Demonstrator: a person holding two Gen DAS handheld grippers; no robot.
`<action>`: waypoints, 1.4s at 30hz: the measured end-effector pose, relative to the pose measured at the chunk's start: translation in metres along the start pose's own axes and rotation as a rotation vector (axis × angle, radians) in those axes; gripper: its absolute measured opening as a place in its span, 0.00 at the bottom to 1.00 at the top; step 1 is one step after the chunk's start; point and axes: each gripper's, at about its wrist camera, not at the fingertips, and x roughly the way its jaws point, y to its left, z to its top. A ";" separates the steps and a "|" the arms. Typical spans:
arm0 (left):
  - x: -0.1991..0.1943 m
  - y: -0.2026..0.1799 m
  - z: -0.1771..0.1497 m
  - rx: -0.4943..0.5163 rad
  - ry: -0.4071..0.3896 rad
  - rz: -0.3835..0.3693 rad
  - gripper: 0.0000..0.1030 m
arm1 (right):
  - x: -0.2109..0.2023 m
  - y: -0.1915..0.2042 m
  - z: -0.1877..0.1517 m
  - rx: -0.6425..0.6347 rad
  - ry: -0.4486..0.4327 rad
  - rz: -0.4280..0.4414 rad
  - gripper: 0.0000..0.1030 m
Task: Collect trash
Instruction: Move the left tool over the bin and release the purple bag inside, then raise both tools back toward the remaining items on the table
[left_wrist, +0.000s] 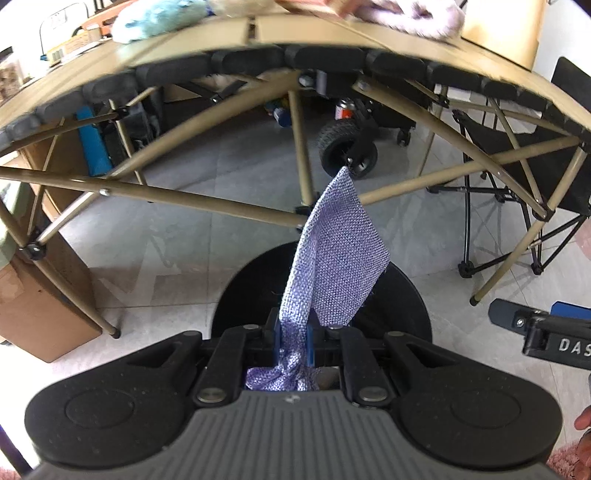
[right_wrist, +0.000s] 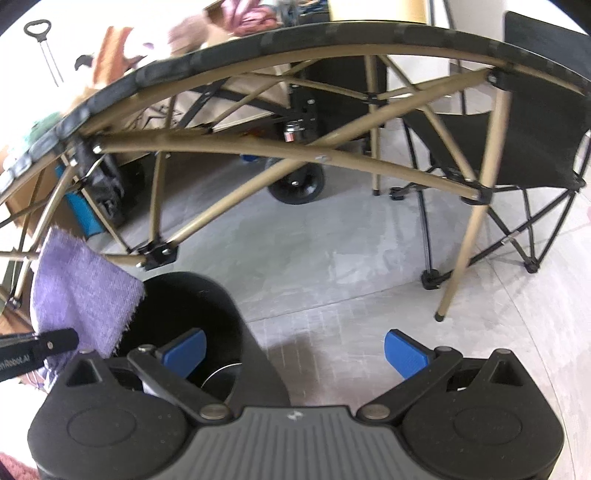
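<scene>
Cloth (left_wrist: 336, 258) is what your left gripper (left_wrist: 293, 339) has clamped tight between its blue fingers (left_wrist: 276, 341), a limp, light purple woven rag that hangs over the black bin (left_wrist: 406, 295) on the floor; it is soft and will not slip or break, and your pinch near its bunched end looks secure enough. Your right gripper (right_wrist: 293, 350) stands wide open and holds nothing, just beside the bin's rim (right_wrist: 221, 295). I judge that the cloth should fall straight in once released. Beyond, the folding surface's tan legs (left_wrist: 207, 203) cross close behind the bin, so watch them; further off stand a black camp chair (right_wrist: 535, 122), a wheeled cart (left_wrist: 347, 147) and cardboard boxes (left_wrist: 40, 306).
</scene>
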 end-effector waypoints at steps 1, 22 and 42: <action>0.004 -0.003 0.000 0.004 0.009 -0.001 0.12 | 0.000 -0.003 0.001 0.008 -0.002 -0.005 1.00; 0.046 -0.033 -0.001 -0.013 0.139 -0.021 0.63 | 0.001 -0.027 0.001 0.063 0.003 -0.029 1.00; 0.047 -0.024 -0.005 -0.044 0.181 0.022 1.00 | 0.000 -0.023 0.001 0.057 -0.006 -0.026 1.00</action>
